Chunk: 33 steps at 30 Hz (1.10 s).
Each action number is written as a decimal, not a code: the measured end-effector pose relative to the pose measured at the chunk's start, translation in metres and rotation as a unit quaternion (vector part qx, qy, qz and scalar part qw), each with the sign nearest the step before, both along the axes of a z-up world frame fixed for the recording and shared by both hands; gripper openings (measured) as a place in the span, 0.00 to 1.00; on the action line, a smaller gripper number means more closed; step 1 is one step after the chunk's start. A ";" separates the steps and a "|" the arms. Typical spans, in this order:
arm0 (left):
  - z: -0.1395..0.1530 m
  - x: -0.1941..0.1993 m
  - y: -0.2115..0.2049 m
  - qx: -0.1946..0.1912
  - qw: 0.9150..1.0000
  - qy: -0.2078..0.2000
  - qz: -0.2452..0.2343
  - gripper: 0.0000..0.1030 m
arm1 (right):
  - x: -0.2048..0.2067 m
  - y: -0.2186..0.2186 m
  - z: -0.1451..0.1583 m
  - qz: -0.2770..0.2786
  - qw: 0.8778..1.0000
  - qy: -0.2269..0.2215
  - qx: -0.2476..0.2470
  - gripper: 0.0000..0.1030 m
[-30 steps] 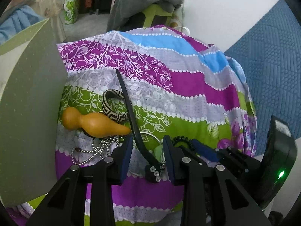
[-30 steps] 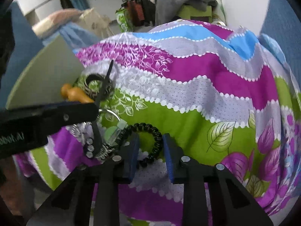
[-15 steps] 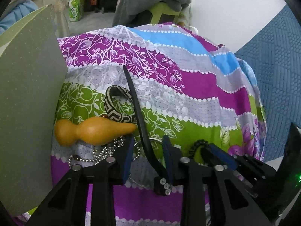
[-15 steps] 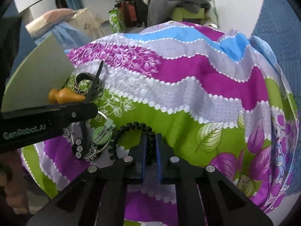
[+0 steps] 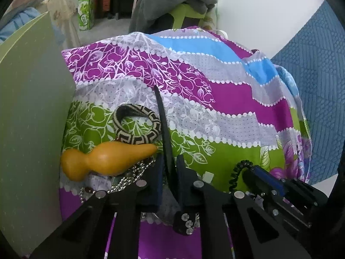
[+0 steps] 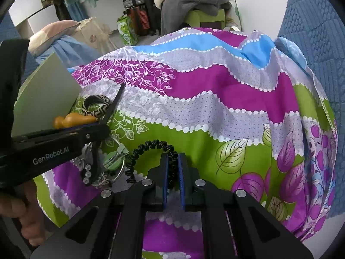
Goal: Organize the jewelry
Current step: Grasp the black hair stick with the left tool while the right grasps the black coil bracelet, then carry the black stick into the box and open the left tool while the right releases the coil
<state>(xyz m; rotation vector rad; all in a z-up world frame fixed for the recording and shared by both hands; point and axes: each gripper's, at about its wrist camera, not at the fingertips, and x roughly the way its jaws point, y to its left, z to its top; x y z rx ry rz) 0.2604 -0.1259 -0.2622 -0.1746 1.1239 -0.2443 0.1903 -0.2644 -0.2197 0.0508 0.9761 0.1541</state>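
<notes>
Jewelry lies in a pile on a patterned cloth [image 5: 226, 99]. My left gripper [image 5: 169, 168] is shut on a black strap [image 5: 163, 125] with rhinestones at its near end [image 5: 186, 223]. My right gripper [image 6: 172, 168] is shut on a black coiled band [image 6: 151, 145], also seen at the right of the left wrist view [image 5: 237, 170]. Beside the strap lie a woven black-and-cream bangle [image 5: 138, 127], an orange gourd-shaped piece [image 5: 105, 159] and a silver bead chain [image 5: 129, 177]. A green clip inside a thin ring [image 6: 114, 159] lies near the coiled band.
A pale green board [image 5: 32, 118] stands along the left of the pile. The cloth drops off at its near and right edges. A blue quilted surface [image 5: 319, 69] is at the right. A chair with grey clothes [image 6: 194, 2] stands beyond the cloth.
Both grippers closed: the left around the black strap, the right on the black coiled band. Both views moved slightly closer to the pile.
</notes>
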 end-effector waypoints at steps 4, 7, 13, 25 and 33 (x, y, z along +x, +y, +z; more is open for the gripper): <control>0.011 -0.007 0.003 -0.013 1.000 -0.005 -0.012 0.07 | 0.000 0.000 0.003 -0.010 1.000 0.008 0.006 0.06; 0.024 -0.015 0.008 -0.026 0.999 -0.010 -0.018 0.07 | -0.005 -0.002 0.015 -0.024 1.000 0.004 0.019 0.06; 0.046 -0.026 0.020 -0.048 0.999 -0.018 -0.020 0.06 | -0.014 0.004 0.034 -0.044 0.999 -0.005 0.019 0.06; 0.107 -0.048 0.042 -0.072 0.995 -0.064 -0.029 0.04 | -0.031 0.012 0.070 -0.064 0.997 -0.029 0.016 0.06; 0.146 -0.061 0.067 -0.068 0.995 -0.073 -0.014 0.04 | -0.041 0.017 0.111 -0.076 0.996 -0.037 0.013 0.06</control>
